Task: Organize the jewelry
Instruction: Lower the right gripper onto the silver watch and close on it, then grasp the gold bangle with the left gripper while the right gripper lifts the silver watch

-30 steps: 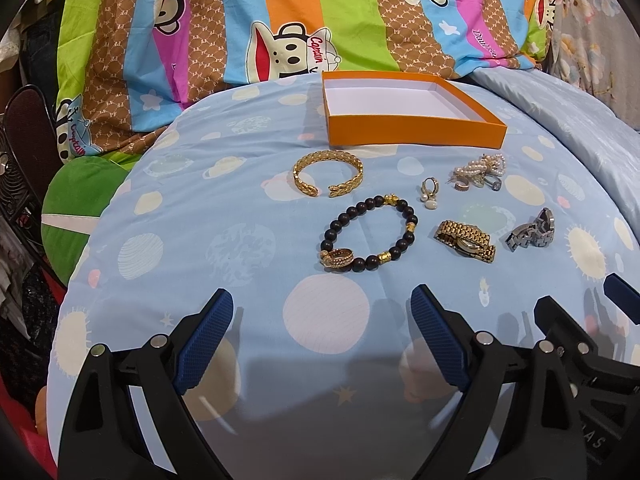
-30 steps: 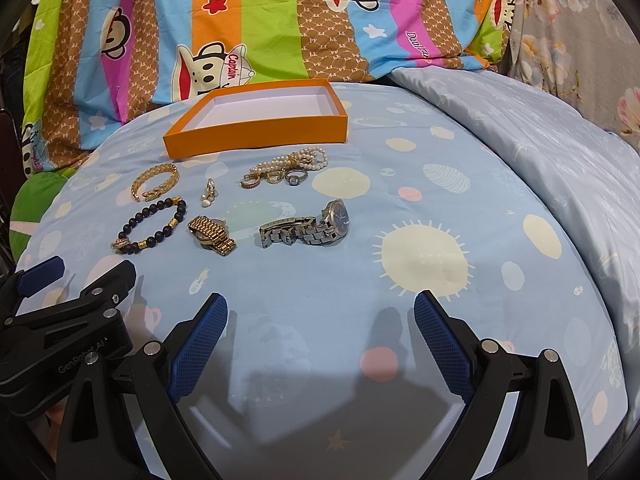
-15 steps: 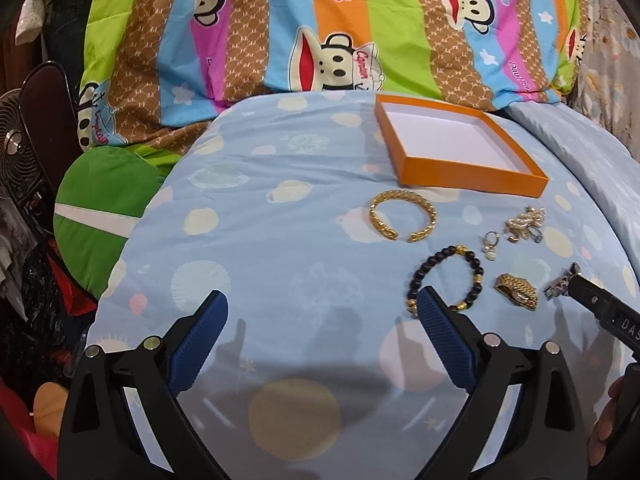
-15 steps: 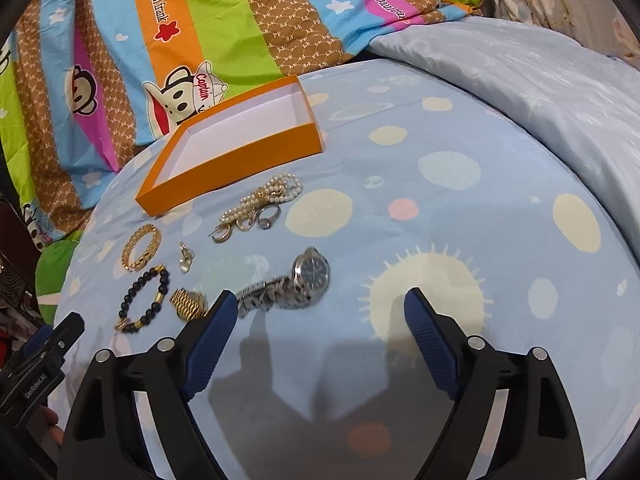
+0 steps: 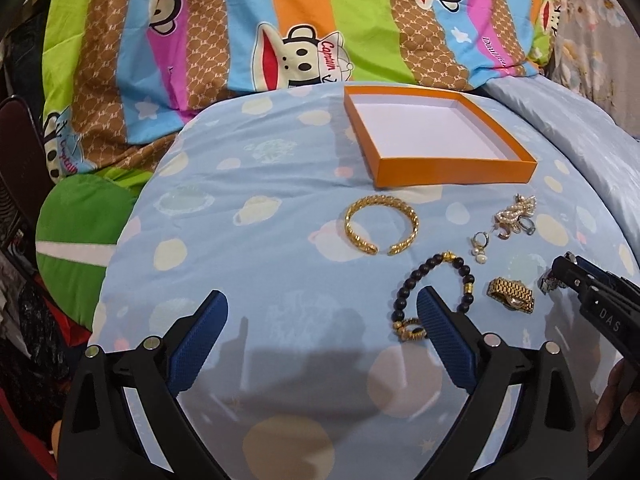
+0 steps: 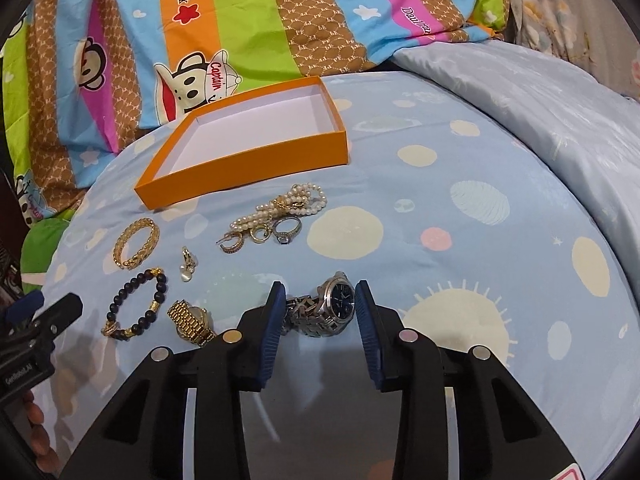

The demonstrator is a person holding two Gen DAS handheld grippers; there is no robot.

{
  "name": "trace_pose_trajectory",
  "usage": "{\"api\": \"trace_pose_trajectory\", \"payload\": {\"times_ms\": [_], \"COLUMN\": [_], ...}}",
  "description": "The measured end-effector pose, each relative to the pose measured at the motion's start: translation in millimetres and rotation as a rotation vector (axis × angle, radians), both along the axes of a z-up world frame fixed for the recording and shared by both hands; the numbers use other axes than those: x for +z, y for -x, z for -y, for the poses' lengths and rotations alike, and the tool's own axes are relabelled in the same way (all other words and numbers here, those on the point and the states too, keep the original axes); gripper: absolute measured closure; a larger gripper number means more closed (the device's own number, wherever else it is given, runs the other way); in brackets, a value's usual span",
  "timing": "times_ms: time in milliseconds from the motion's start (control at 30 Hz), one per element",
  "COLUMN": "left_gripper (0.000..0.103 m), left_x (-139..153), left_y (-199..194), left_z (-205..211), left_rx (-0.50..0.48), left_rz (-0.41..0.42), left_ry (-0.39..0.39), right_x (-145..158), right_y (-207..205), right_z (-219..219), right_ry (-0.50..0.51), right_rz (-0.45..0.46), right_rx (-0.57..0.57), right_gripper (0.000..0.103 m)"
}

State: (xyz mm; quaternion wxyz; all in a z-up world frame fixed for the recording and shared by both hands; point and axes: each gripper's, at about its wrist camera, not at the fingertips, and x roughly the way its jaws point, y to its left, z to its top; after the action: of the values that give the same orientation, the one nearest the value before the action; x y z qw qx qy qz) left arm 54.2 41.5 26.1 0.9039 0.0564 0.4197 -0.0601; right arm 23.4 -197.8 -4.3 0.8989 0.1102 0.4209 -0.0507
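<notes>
My right gripper [image 6: 318, 292] is down on the blue bedspread, its jaws closing on the silver watch [image 6: 332, 304], and both blue pads touch it. My left gripper [image 5: 322, 304] hovers open over bare cloth, its right finger in front of the black bead bracelet [image 5: 404, 292]. The orange box [image 5: 452, 170] lies open and empty at the back. Before it lie a gold bangle [image 5: 382, 230], a pearl earring [image 5: 480, 246], a heap of pearls and rings [image 6: 280, 208] and a gold watch [image 6: 190, 318].
A striped cartoon-monkey quilt [image 5: 280, 32] rises behind the box. A green cushion [image 5: 80, 232] and dark clutter lie off the bed's left edge. A pale blue duvet [image 6: 560, 120] is bunched at the right. A hand [image 5: 608, 412] holds the right gripper.
The right gripper came down over the silver watch and its jaws narrowed from wide open until they met it. The left gripper drifted left, still open.
</notes>
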Motion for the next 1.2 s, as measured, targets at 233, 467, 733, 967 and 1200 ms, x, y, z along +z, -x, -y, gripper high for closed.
{"api": "trace_pose_trajectory", "payload": {"times_ms": [233,467,733,967,1200], "left_gripper": [0.01,0.01,0.01,0.01,0.01], "left_x": [2,7,1,-8,-6], "left_y": [-29,-31,-9,-18,-36], "left_z": [-3,13,43,22,11], "left_rx": [-0.005,-0.063,-0.153,-0.079,-0.057], "left_rz": [-0.059,-0.047,-0.024,-0.044,-0.037], "left_ry": [0.08,0.098,0.055,0.046,0.038], "right_x": [2,5,2,-3,1], "right_y": [1,5,3,5,5], "right_z": [6,13,8,10,15], "right_ry": [-0.024,-0.019,0.01,0.005,-0.014], "right_rz": [0.007,0.008,-0.025,-0.024,-0.004], "right_rx": [-0.004,-0.008,0.015,0.004,-0.001], "right_gripper": [0.09,0.094,0.08,0.086,0.093]}}
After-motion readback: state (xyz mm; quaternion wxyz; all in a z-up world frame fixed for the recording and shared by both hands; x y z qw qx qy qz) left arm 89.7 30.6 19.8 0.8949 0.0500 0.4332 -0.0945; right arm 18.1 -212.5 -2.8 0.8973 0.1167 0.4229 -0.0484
